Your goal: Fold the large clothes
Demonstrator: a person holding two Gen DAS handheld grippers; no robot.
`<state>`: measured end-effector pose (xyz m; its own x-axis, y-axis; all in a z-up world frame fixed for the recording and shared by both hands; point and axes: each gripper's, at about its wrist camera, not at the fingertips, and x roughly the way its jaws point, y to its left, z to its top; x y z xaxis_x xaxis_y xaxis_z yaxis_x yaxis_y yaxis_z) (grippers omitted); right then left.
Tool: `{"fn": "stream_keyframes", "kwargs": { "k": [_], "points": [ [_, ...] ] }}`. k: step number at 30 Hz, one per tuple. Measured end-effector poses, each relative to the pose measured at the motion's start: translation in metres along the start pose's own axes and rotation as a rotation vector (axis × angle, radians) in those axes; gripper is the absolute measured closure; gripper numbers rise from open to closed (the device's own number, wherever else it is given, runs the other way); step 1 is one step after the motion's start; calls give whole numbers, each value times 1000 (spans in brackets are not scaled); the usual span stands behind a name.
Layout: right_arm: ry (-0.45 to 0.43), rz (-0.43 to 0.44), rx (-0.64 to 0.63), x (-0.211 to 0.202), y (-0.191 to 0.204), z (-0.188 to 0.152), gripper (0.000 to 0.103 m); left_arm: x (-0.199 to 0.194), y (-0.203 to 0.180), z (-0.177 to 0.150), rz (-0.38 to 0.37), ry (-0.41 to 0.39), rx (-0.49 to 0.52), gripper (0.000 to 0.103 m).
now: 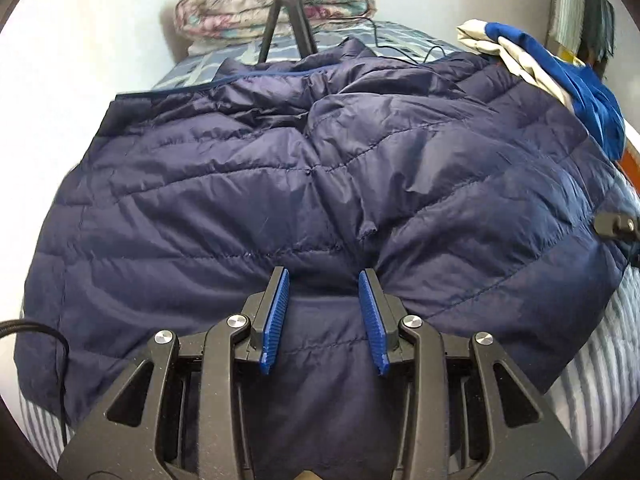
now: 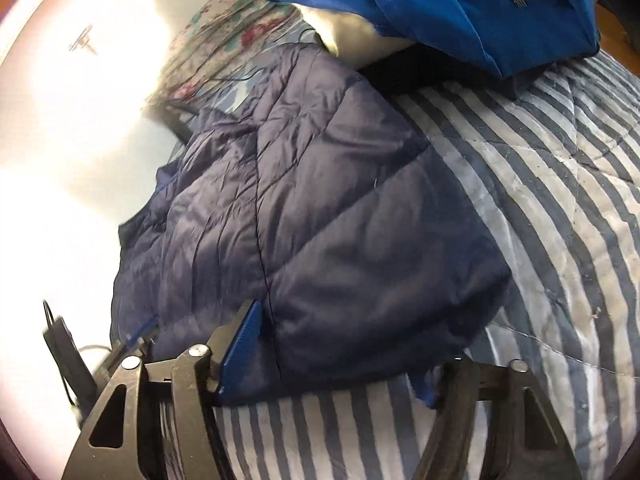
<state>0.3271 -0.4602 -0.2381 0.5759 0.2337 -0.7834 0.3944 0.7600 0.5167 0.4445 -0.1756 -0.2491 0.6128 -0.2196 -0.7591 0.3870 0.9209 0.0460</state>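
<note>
Jacket (image 1: 320,184) hem bunches between my left gripper (image 1: 325,280) pads, pinched; my right gripper (image 2: 340,344) straddles its corner, grip unclear.

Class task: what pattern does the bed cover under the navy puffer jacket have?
Blue-grey and white stripes on the bed cover, clearest in the right wrist view.

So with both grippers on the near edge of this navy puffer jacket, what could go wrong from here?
1. The left gripper holds only a bunched fold of the slick navy jacket; it may slip out when lifted.
2. In the right wrist view, one finger of the right gripper is hidden under the hem, so its grip is unconfirmed.
3. The jacket's far end lies against the tripod, its cable and the blue garment; pulling could drag them.
</note>
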Motion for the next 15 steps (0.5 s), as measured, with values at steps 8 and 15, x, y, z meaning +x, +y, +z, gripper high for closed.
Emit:
{"fn": "stream_keyframes", "kwargs": {
  "k": [8, 15],
  "points": [
    [-112, -120, -225, -35, 48, 5, 90, -106, 39, -19, -53, -79, -148, 65],
    [-208, -167, -410, -63, 109, -2, 92, -190, 69, -83, -46, -92, -244, 65]
  ]
}}
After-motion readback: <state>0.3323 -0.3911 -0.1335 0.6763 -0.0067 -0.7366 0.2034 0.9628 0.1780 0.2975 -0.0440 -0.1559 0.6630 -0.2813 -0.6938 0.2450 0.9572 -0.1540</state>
